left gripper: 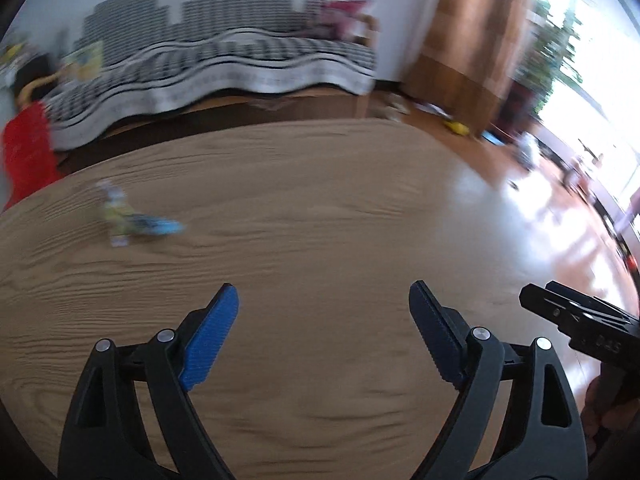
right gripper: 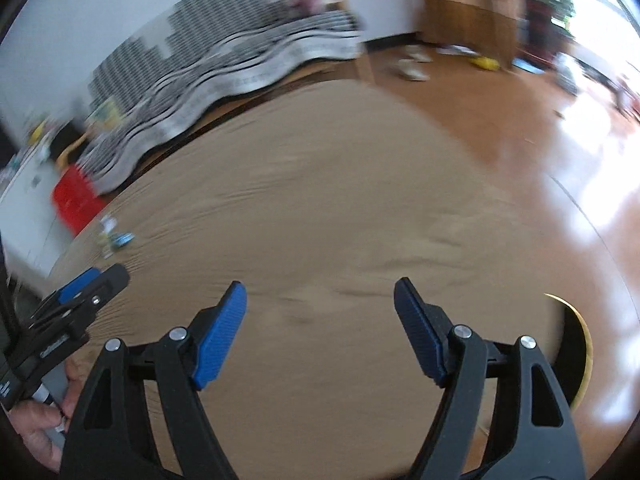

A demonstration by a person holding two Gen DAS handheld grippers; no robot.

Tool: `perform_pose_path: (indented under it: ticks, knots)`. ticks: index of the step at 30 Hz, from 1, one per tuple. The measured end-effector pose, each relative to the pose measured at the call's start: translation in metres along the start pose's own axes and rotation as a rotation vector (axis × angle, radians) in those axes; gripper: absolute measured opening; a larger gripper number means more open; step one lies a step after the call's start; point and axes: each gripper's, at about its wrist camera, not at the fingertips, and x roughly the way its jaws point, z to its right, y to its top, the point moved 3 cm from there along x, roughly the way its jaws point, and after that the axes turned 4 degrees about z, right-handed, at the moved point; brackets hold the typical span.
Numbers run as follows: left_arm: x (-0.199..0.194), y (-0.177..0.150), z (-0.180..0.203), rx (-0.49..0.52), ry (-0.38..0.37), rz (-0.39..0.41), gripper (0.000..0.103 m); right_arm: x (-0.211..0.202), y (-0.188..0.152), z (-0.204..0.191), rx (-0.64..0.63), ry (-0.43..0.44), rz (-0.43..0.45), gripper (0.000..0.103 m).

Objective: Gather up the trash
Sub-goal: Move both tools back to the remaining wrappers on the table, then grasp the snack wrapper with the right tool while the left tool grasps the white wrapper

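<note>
From the left wrist, the left tool (left gripper: 324, 332) is held wide apart and empty above the wooden counter (left gripper: 320, 208); a blurred blue-yellow wrapper (left gripper: 134, 222) lies far left, well apart. A striped sofa (left gripper: 224, 60) is seen behind.

From the right wrist, the right tool (right gripper: 320, 330) is likewise spread empty; the wrapper (right gripper: 114, 238) lies far left near a red bin (right gripper: 74, 200). No writing can be read.

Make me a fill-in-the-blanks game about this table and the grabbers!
1. The left gripper has its fingers wide ____.
2. The crumpled wrapper lies on the wooden ____.
3. The pads on the right gripper are colored ____.
4. The bin past the table's far left edge is ____.

Missing words: open, table, blue, red
</note>
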Motion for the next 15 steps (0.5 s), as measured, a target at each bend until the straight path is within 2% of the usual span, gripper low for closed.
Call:
perform_pose_path:
  ticks: [1, 5, 9, 12, 15]
  knots:
    - [-0.003, 0.001, -0.026, -0.028, 0.029, 0.009, 0.085, 0.01, 0.004, -0.022, -0.032, 0.028, -0.012, 0.079]
    - [-0.01, 0.0, -0.108, -0.116, 0.107, 0.015, 0.085, 0.055, 0.009, -0.127, -0.183, 0.124, -0.07, 0.079]
    - [-0.012, -0.002, -0.169, -0.178, 0.16, 0.015, 0.085, 0.102, 0.01, -0.209, -0.323, 0.161, -0.113, 0.079]
    - [-0.012, -0.006, -0.207, -0.217, 0.197, 0.015, 0.085, 0.132, 0.007, -0.252, -0.436, 0.158, -0.128, 0.079]
    - [-0.01, -0.012, -0.225, -0.232, 0.21, 0.006, 0.085, 0.162, 0.01, -0.281, -0.489, 0.167, -0.133, 0.079]
